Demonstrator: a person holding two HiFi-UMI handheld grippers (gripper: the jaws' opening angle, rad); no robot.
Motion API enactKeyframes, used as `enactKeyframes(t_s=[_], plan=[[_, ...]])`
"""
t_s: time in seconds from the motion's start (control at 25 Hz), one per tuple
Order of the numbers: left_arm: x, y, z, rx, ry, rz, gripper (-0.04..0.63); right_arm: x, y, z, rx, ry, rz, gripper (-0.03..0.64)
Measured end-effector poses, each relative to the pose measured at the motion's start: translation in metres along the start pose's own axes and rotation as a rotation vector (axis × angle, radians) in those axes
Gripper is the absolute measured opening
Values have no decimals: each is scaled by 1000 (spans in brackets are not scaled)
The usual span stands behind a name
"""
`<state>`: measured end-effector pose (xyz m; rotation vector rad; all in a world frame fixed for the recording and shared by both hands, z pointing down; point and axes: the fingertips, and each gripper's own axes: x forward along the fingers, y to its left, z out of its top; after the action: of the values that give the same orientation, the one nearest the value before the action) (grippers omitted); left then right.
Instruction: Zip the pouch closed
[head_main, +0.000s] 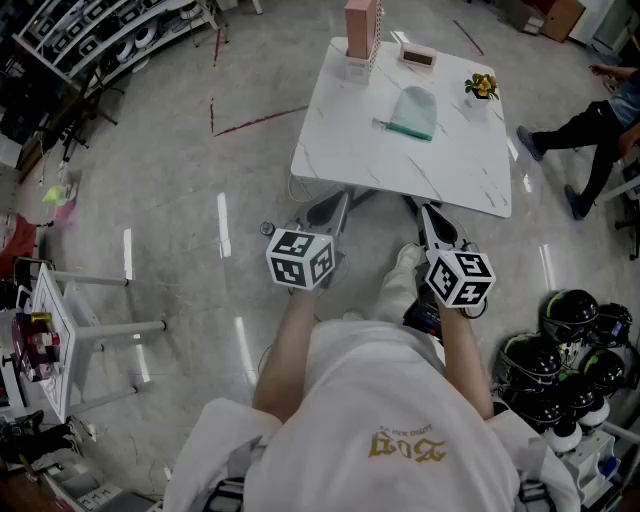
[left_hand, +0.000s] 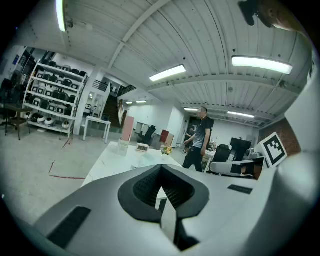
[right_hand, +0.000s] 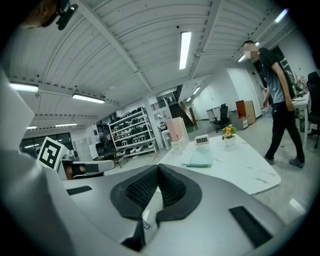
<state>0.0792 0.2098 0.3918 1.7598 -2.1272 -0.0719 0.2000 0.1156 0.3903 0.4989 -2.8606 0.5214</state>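
Table (head_main: 370, 165), one: pouch (head_main: 412, 112), one, mid-top, clear of every edge; clock (head_main: 418, 57), one, far edge. Grippers, two: left gripper (head_main: 335, 214), right gripper (head_main: 432, 222), both clenched empty, off near edge; bare top up to pouch

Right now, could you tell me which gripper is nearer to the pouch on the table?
Right, narrowly. The right gripper stops short of the table, almost in line with the pouch. The left gripper stops short too, but off to the pouch's left.
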Motion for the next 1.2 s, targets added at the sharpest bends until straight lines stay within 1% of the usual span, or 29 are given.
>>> enactKeyframes(t_s=[0.32,0.44,0.52,0.56,0.6,0.64,0.68,0.72,0.76,0.96,1.2], plan=[[-7,9,0,11,3,6,18,6,11,-6,-18,14,2,11],[-9,14,1,19,5,10,18,11,13,-5,5,6,0,11],[-11,21,4,7,-7,20,20,15,15,-4,13,4,-10,11],[-11,25,5,-8,-16,23,45,18,15,-4,5,8,-13,20],[-9,28,6,-25,-21,21,101,20,16,-5,-6,15,-14,55],[-7,31,6,-41,-22,19,158,23,15,-6,-15,24,-15,118],[-5,34,4,-51,-18,17,200,26,13,-9,-20,33,-18,127],[-1,38,3,-54,-11,18,215,30,11,-11,-21,40,-25,131],[4,43,2,-53,-3,20,222,36,7,-13,-20,45,-35,143],[43,76,0,-55,34,28,218,81,-15,-14,-4,72,-67,143],[117,116,5,-56,111,-13,216,152,-54,-5,27,112,-113,141]])
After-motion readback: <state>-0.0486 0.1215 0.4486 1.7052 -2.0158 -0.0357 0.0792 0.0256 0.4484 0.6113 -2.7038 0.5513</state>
